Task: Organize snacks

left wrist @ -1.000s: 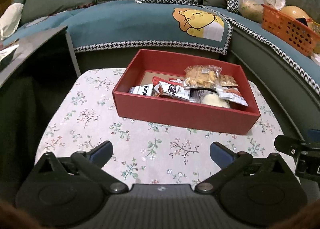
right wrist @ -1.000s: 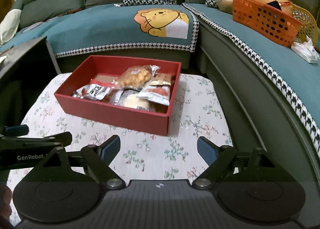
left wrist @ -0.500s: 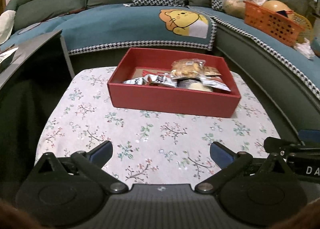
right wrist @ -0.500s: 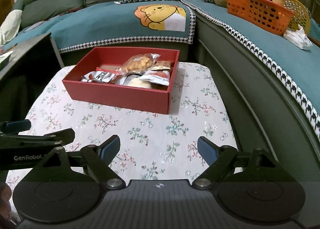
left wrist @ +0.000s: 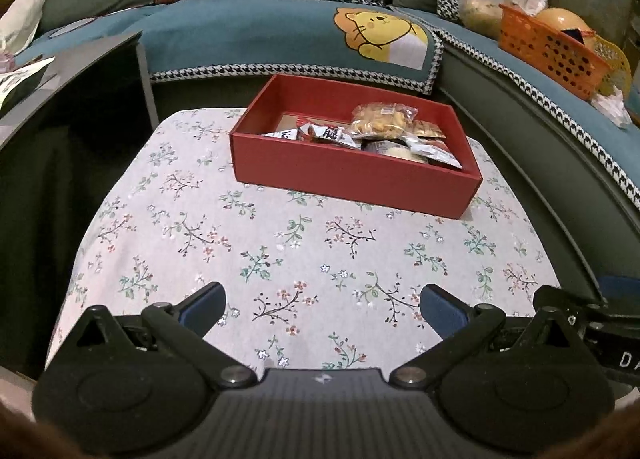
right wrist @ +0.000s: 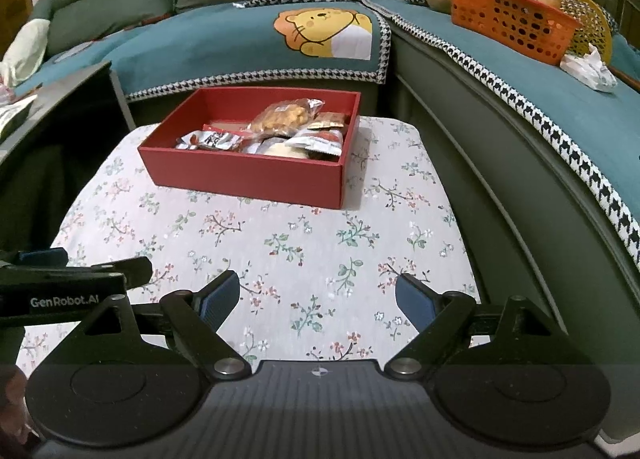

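Rectangular red box (left wrist: 352,175), crinkly snack packets (left wrist: 380,127) inside, on floral cloth (left wrist: 280,243). Box at 12 o'clock, well apart from my left gripper (left wrist: 322,307) and right gripper (right wrist: 318,297), both wide open, empty.

Light: dim, warm indoor | Shadow: soft, cast right of the red box (right wrist: 244,175) onto the bench cloth (right wrist: 280,243) | Glare: faint sheen on the snack wrappers (left wrist: 380,121) (no blown highlights) | Distortion: strong fisheye, sofa (right wrist: 224,39) edges bowed, dark vignetted corners | Focus: fairly sharp centre, softer rim
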